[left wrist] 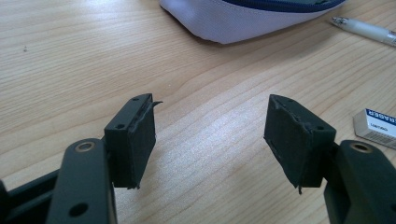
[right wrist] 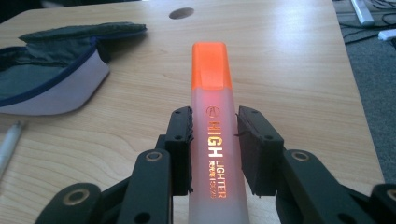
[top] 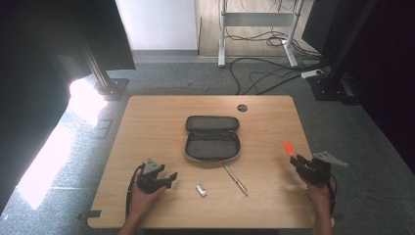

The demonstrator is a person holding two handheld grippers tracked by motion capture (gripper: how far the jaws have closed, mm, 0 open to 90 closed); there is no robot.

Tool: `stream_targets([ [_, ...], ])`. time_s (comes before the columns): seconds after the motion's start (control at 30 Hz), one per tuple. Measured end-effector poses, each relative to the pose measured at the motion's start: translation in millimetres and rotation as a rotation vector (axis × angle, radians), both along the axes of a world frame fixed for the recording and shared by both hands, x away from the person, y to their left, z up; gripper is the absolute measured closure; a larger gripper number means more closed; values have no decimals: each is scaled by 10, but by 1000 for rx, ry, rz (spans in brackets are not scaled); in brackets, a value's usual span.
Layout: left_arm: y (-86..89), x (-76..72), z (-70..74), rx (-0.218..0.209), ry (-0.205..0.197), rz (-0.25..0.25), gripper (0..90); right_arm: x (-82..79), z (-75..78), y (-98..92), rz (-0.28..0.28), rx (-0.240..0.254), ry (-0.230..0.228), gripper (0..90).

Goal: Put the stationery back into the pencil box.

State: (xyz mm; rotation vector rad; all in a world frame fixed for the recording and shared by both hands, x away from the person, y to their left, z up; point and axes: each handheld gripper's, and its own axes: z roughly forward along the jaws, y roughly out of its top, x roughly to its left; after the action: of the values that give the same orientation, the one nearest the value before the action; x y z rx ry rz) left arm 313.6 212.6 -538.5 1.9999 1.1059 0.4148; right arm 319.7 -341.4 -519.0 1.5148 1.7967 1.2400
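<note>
My right gripper (top: pixel 296 160) (right wrist: pixel 215 116), near the table's right edge, is shut on an orange highlighter (top: pixel 288 147) (right wrist: pixel 211 65). The capped end sticks out past the jaws, towards the far side of the table. At the front left my left gripper (top: pixel 169 179) (left wrist: pixel 210 107) stands open just above the bare wood with nothing between its pads. An open grey pencil case (top: pixel 213 139) (left wrist: pixel 247 18) (right wrist: pixel 42 74) lies in the middle of the table. A pen (top: pixel 236 179) (left wrist: pixel 364 29) and a white eraser (top: pixel 201 190) (left wrist: pixel 376 126) lie in front of it.
The wooden table (top: pixel 147 127) has a round cable hole (top: pixel 242 107) near its far edge. Beyond it are grey carpet, loose cables (top: pixel 264 73) and a desk frame. Dark stands flank the table on both sides.
</note>
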Motion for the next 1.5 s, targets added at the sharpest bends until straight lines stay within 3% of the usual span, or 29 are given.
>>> stream_targets([
  [0.27,-19,9,-19,8,7,-6,342,-18,68,43,14,7,-29,660],
  [0.37,-13,9,-22,8,11,-7,341,-32,103,55,16,32,-46,660],
  [0.83,-20,14,-47,18,15,-4,341,-48,199,166,27,30,-80,660],
  [1.5,-47,10,-61,31,22,-10,341,17,236,442,76,16,-89,660],
])
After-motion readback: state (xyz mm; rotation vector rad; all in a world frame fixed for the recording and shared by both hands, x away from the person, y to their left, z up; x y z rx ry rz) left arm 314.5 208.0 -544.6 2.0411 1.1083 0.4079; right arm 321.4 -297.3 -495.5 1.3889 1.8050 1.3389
